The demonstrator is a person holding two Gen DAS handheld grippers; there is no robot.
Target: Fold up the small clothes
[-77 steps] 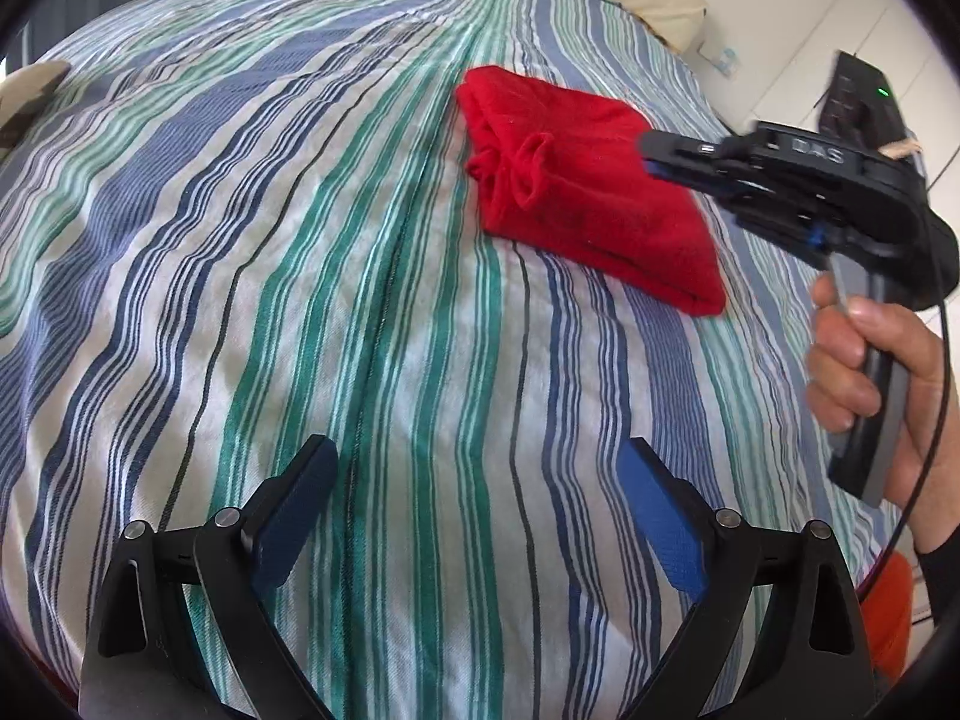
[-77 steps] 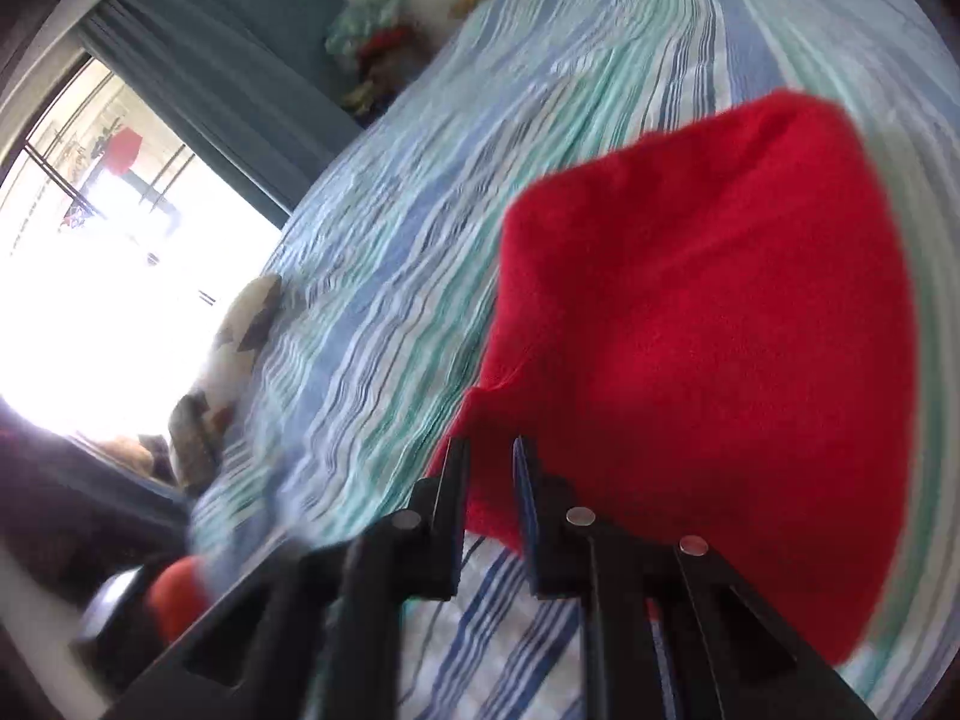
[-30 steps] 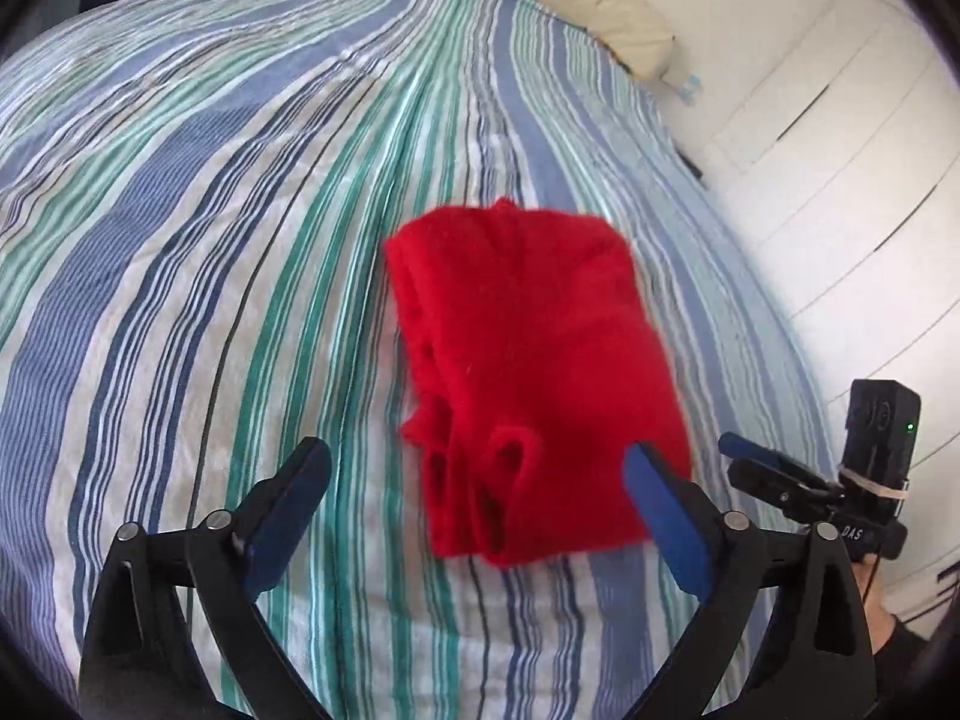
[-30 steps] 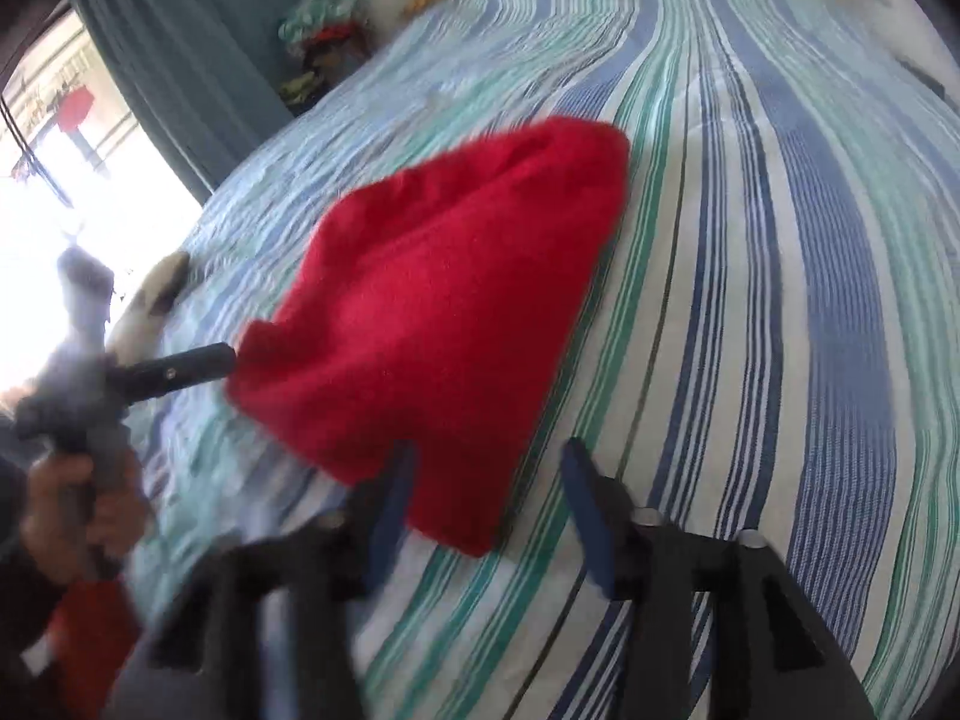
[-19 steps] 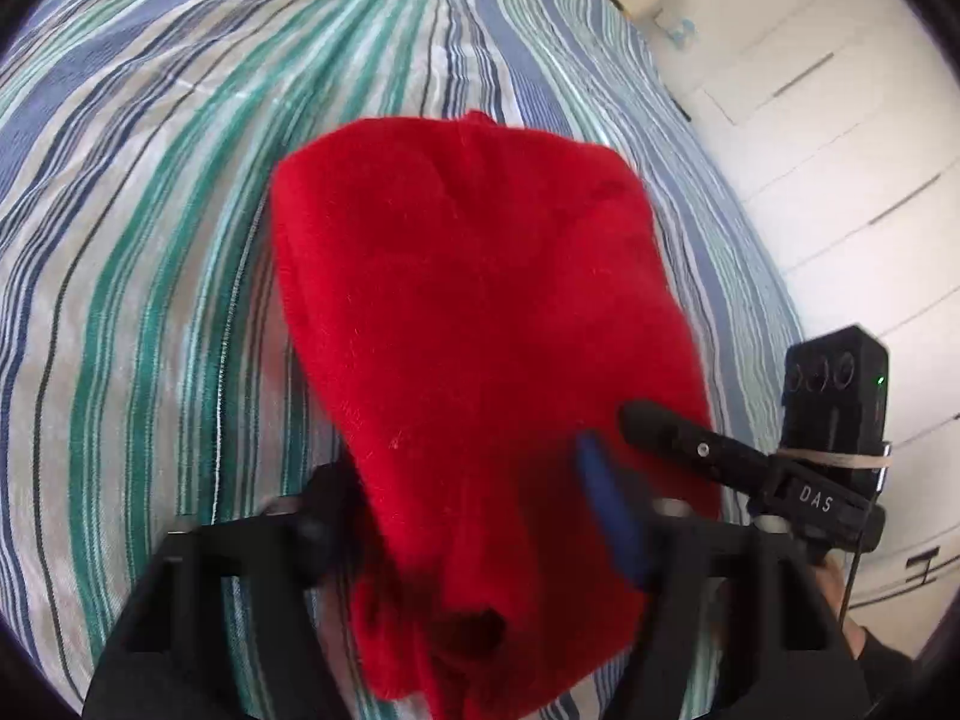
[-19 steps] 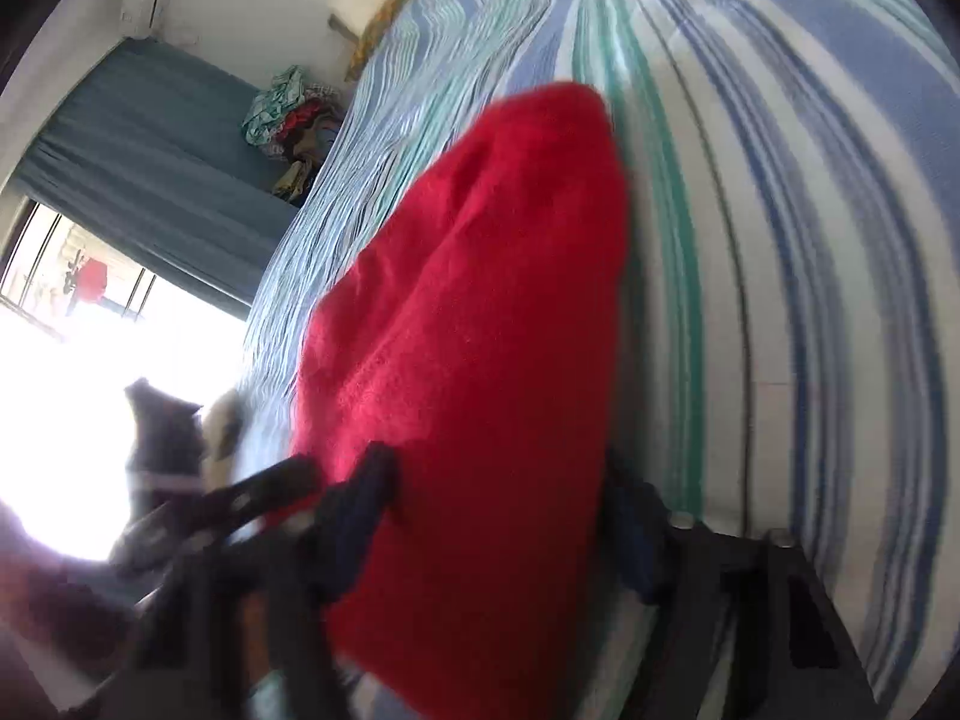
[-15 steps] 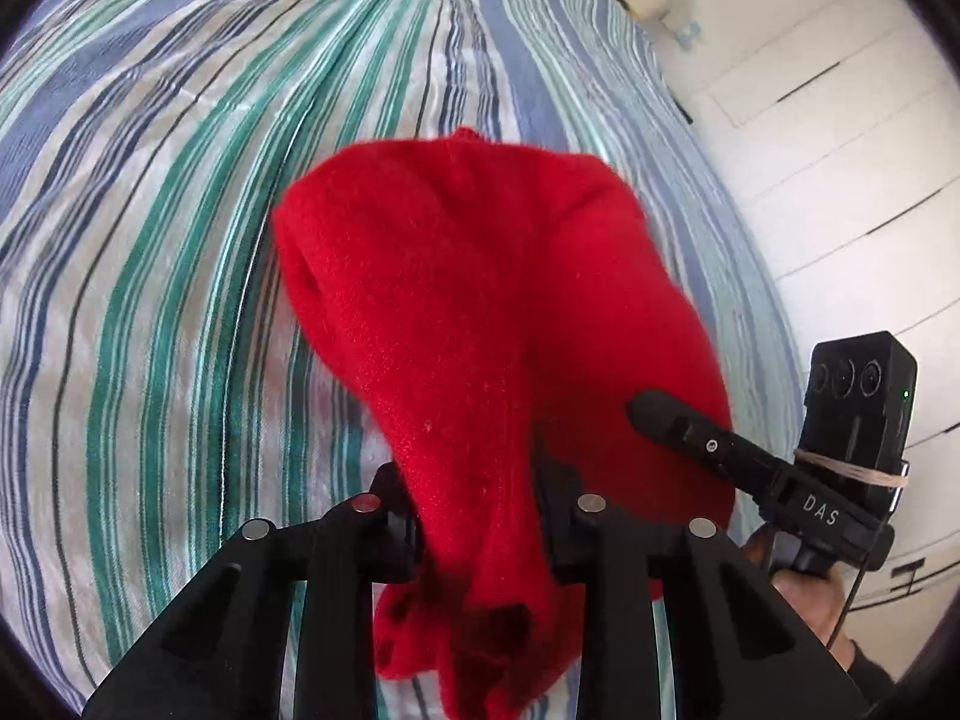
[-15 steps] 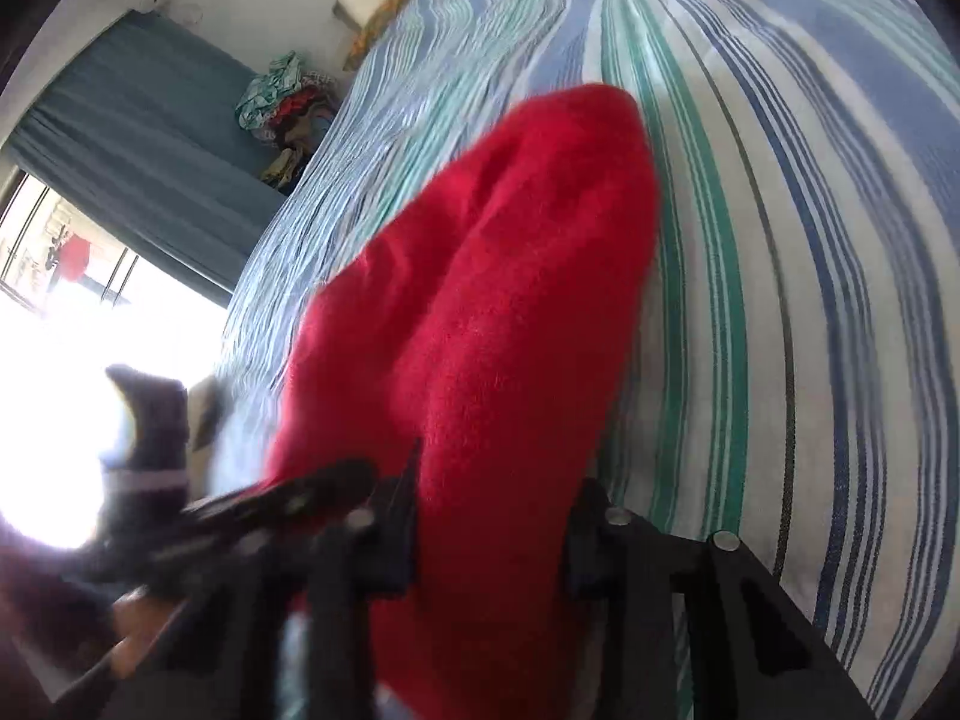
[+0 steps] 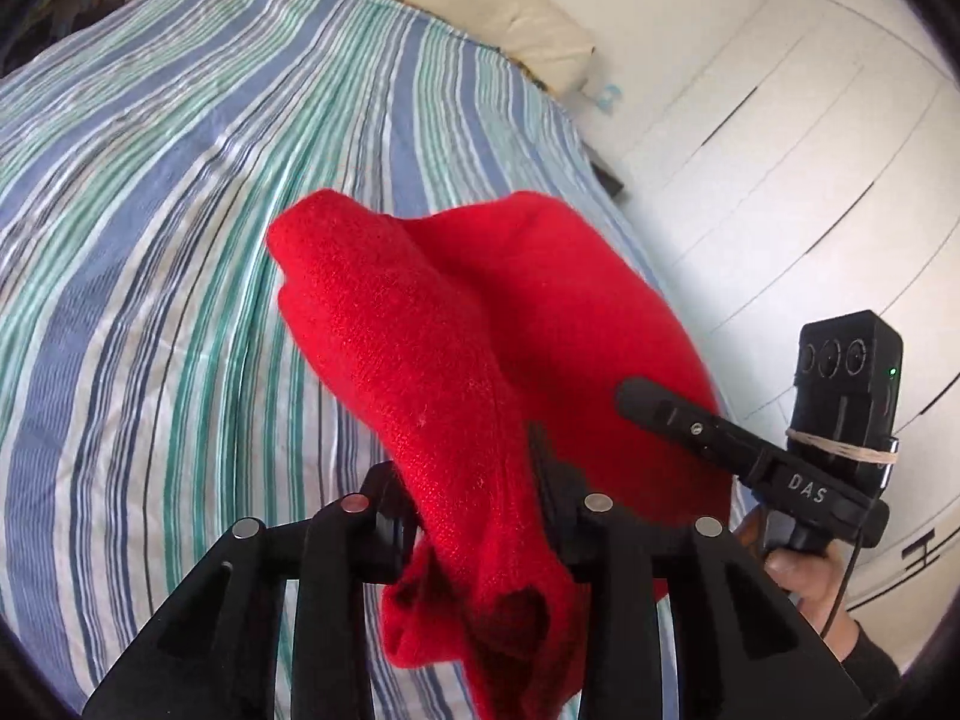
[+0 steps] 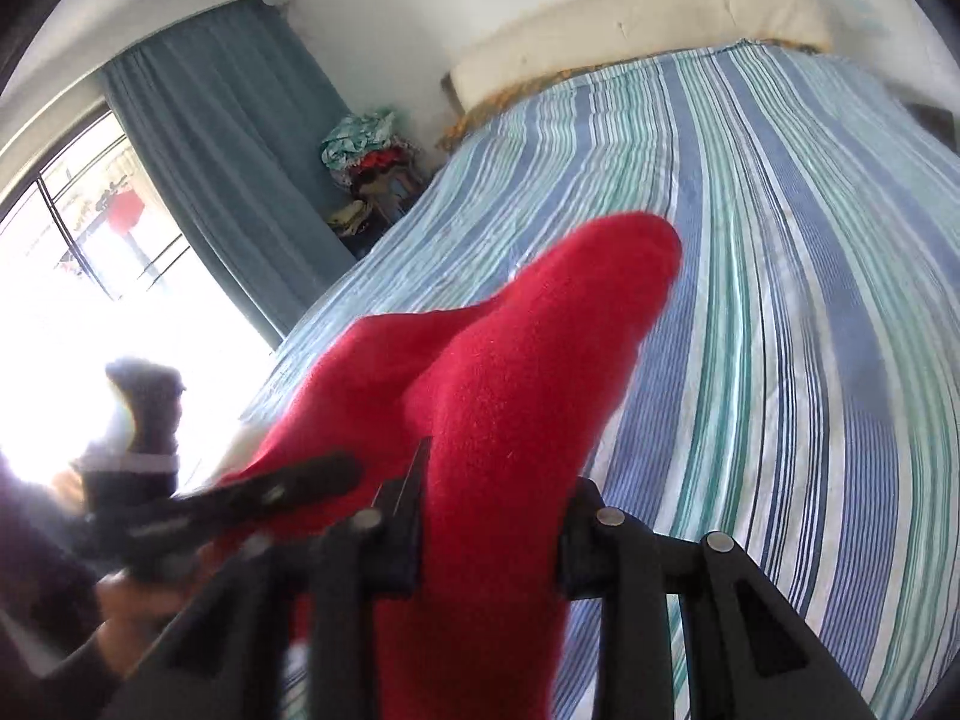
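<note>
A folded red knit garment [image 9: 456, 324] is held up above the striped bed [image 9: 150, 210]. My left gripper [image 9: 474, 480] is shut on its near left edge, with cloth bunched between the jaws and hanging below. My right gripper [image 10: 492, 498] is shut on the garment's [image 10: 528, 360] near right edge. The right gripper also shows in the left wrist view [image 9: 750, 456], at the garment's right side. The left gripper appears blurred in the right wrist view [image 10: 240, 504], at the garment's left.
The bed sheet has blue, green and white stripes. A cream headboard cushion [image 9: 450, 6] lies at the far end. White wardrobe doors [image 9: 810, 150] stand to the right. A blue curtain [image 10: 228, 180], a bright window and a clothes pile [image 10: 366, 162] are to the left.
Both grippers came down on the garment's near edge, closed on it and lifted it off the bed. Both views now tilt upward toward the headboard.
</note>
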